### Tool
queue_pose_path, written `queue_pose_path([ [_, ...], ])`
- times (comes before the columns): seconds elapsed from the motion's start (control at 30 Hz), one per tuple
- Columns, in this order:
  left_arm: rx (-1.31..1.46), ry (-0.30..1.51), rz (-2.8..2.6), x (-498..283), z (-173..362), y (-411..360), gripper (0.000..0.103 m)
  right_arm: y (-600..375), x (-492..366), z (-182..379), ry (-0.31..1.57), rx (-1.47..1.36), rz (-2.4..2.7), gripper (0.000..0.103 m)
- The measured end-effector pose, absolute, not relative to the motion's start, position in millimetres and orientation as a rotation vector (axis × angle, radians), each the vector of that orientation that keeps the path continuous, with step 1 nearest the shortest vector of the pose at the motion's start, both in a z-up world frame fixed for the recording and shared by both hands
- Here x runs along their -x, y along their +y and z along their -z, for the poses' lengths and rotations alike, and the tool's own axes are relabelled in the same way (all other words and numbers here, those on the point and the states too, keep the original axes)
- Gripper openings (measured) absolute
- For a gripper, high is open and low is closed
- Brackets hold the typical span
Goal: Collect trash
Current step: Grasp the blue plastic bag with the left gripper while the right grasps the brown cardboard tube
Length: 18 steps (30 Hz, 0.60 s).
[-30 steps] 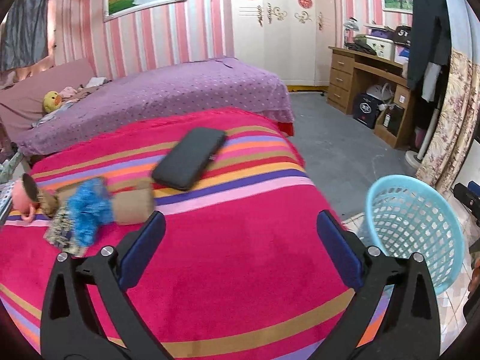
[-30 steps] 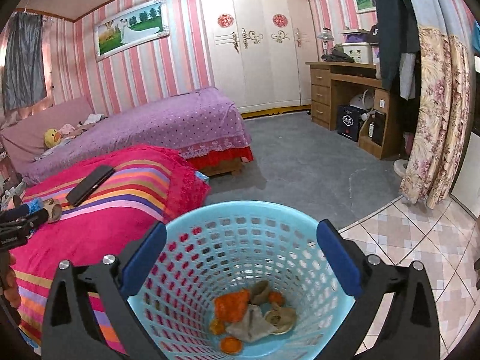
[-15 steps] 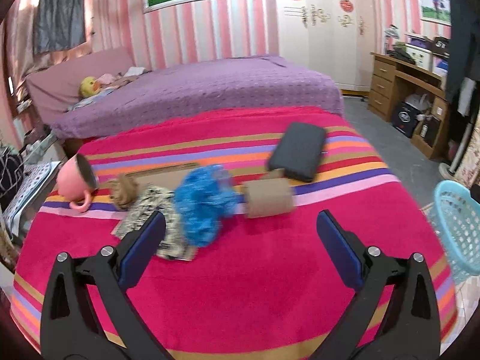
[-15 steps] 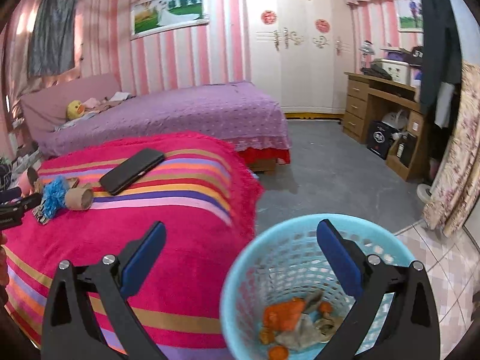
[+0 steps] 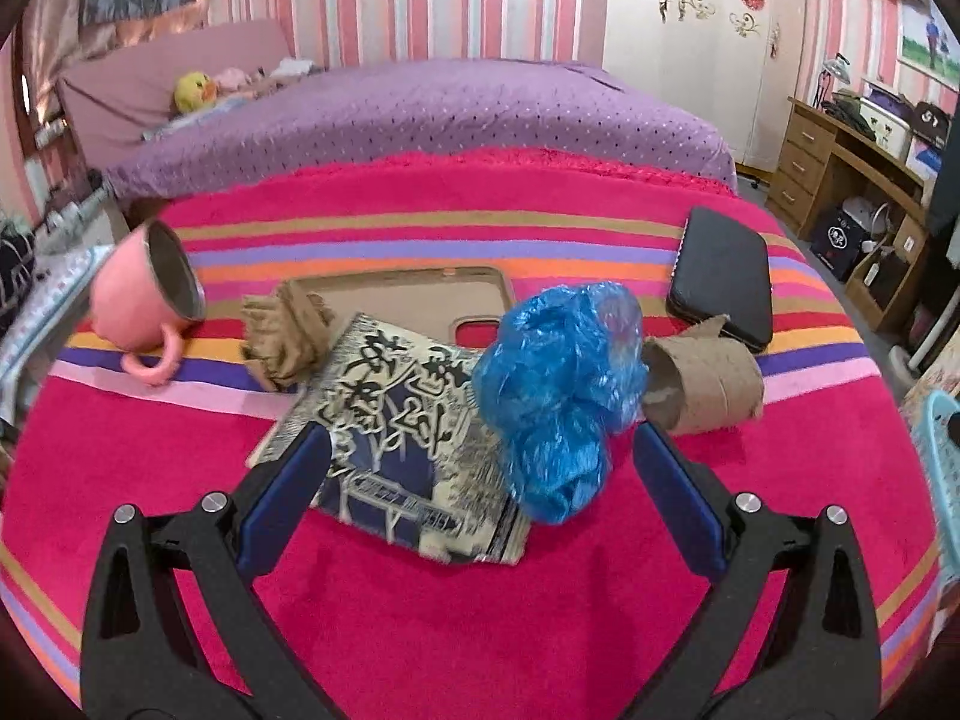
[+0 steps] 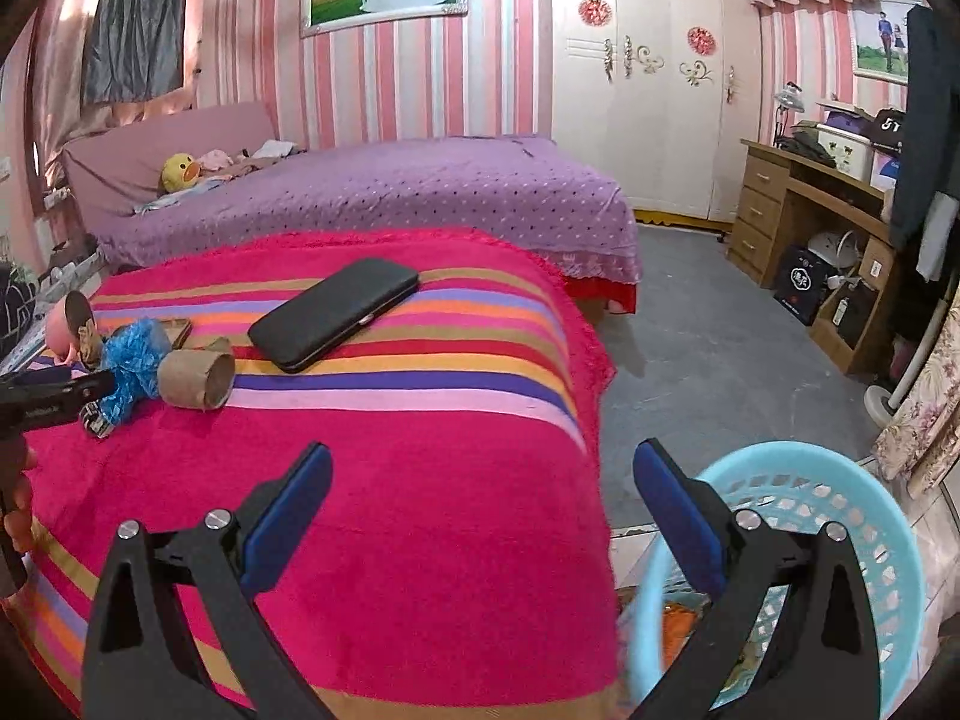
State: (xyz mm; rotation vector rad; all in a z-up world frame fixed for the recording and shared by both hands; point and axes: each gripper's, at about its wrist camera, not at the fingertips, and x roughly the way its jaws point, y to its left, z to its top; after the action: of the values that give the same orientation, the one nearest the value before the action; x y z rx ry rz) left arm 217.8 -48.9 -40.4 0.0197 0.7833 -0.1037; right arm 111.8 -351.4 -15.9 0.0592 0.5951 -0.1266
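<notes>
Only right wrist view shows basket (image 6: 852,480) beside bed (image 6: 420,480).

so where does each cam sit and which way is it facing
Left wrist: on the left gripper, low over the striped blanket, facing the blue plastic bag and printed packet; both open fingers show.
Right wrist: on the right gripper, beside the bed, facing across it, blue basket at right; own fingers and the left gripper show.
Shared: bag, cardboard tube, black case.
</notes>
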Motion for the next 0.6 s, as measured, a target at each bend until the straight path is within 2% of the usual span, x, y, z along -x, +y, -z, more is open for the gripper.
queue_pose_path([
  [0.1, -0.035, 0.803, 0.129, -226, 48, -56, 0.090, -346, -120, 18, 0.607, -0.078, 0.125, 0.098],
  [0.13, -0.039, 0.811, 0.139, -228, 51, -59, 0.079, -345, -122, 19, 0.608, -0.085, 0.124, 0.098],
  [0.17, -0.044, 0.822, 0.153, -229, 53, -63, 0.063, -344, -124, 19, 0.609, -0.096, 0.122, 0.098],
  [0.2, -0.049, 0.834, 0.173, -230, 55, -66, 0.055, -342, -127, 19, 0.610, -0.104, 0.121, 0.098],
  [0.23, -0.053, 0.840, 0.189, -230, 57, -68, 0.040, -340, -129, 19, 0.611, -0.108, 0.120, 0.098],
  [0.27, -0.056, 0.837, 0.193, -227, 57, -70, 0.033, -337, -131, 19, 0.612, -0.111, 0.117, 0.098],
  [0.37, -0.055, 0.800, 0.210, -218, 49, -67, 0.025, -324, -137, 19, 0.612, -0.119, 0.097, 0.098],
  [0.6, -0.041, 0.733, 0.190, -191, 26, -31, 0.025, -275, -150, 19, 0.626, -0.071, 0.030, 0.098],
])
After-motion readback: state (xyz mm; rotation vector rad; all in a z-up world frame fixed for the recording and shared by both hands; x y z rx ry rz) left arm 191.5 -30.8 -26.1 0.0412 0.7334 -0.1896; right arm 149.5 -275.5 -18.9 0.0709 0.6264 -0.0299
